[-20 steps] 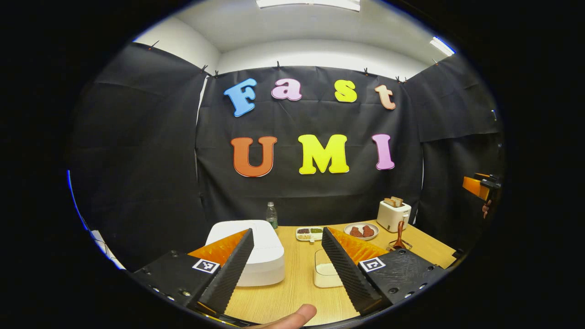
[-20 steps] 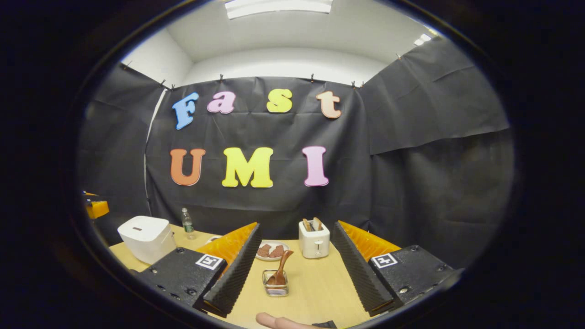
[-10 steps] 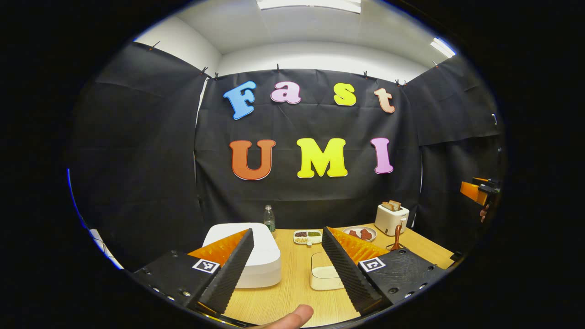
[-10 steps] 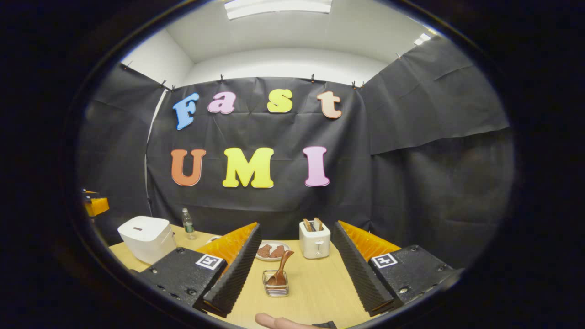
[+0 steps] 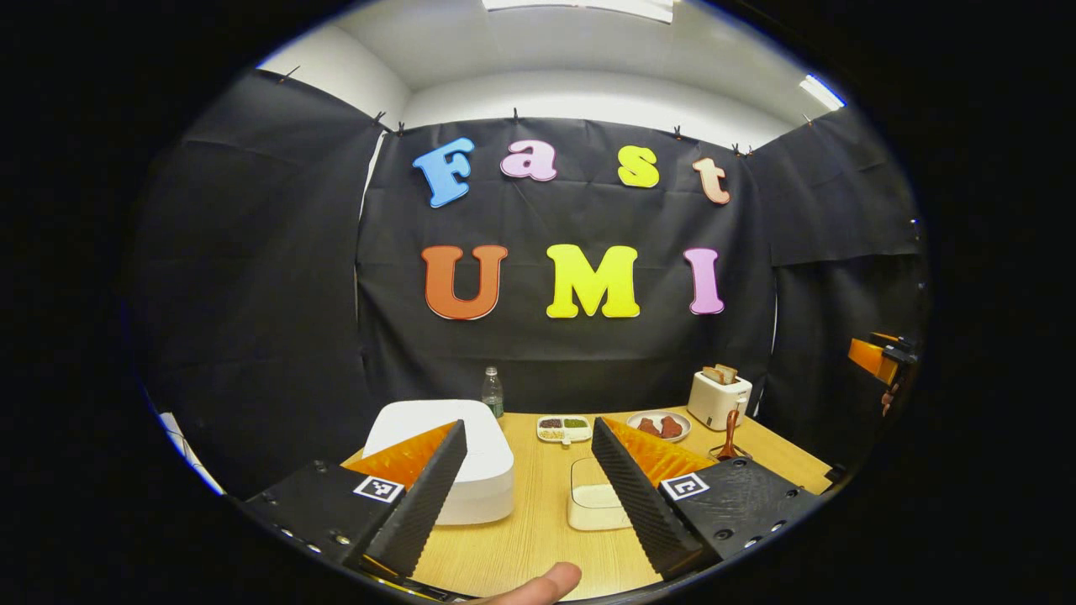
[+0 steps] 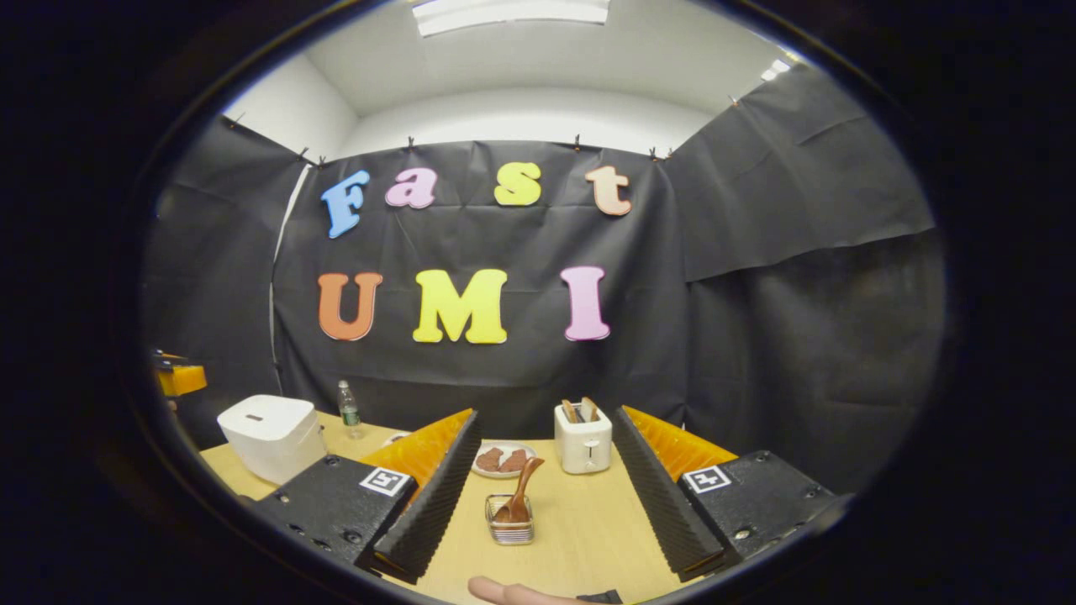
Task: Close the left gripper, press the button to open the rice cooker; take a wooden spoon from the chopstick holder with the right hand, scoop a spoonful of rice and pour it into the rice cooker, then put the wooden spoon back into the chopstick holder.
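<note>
- Left gripper view: the left gripper [image 5: 528,487] hangs over the near edge of the wooden table [image 5: 538,538]. Its two fingers are wide apart and hold nothing.
- The white rice cooker [image 5: 454,458] sits near the left edge of the table, partly behind the left finger. Its lid is down.
- A clear box of rice [image 5: 593,500] sits in the middle of the table, just beside the right finger.
- At the back edge are a bottle [image 5: 492,391], a snack tray [image 5: 564,428], a plate [image 5: 658,426] and a toaster [image 5: 719,397].
- The wooden spoon [image 5: 730,430] stands up near the right edge.
- The right gripper [image 5: 878,357] shows far off on the right.
- Right gripper view: the right gripper [image 6: 546,496] also has its fingers wide apart, with nothing in them.
- Between the fingers, the wooden spoon [image 6: 519,491] leans in the wire chopstick holder [image 6: 509,529] in the middle of the table [image 6: 588,538].
- The rice cooker [image 6: 271,435] is at the far left corner, closed.
- The plate [image 6: 503,460] and toaster [image 6: 582,437] are behind the holder.
</note>
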The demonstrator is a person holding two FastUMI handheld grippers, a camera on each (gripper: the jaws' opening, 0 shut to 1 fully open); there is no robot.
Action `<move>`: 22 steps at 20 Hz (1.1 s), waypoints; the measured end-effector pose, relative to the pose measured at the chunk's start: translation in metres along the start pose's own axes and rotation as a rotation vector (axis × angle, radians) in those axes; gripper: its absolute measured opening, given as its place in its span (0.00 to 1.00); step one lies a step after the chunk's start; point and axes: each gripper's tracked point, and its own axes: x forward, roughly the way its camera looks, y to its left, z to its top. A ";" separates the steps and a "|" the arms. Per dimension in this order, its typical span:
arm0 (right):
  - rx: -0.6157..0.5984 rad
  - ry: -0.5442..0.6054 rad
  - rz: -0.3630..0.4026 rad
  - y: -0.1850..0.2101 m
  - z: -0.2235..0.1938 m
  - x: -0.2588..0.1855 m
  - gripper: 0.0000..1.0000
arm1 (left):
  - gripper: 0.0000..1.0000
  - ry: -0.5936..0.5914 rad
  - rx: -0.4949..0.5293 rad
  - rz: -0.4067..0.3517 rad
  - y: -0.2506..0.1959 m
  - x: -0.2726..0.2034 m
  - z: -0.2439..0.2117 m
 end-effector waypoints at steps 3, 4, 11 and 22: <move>0.000 -0.004 0.000 -0.001 -0.006 0.002 1.00 | 0.95 0.008 0.011 0.034 0.012 0.008 -0.006; 0.000 -0.004 -0.002 -0.002 -0.010 0.003 1.00 | 0.95 0.021 0.014 0.056 0.017 0.012 -0.011; 0.004 0.030 0.021 0.004 -0.039 0.021 1.00 | 0.57 0.138 0.051 0.082 0.036 0.052 -0.046; 0.005 0.062 0.084 0.012 -0.080 0.047 1.00 | 0.00 0.415 0.045 0.219 0.098 0.143 -0.111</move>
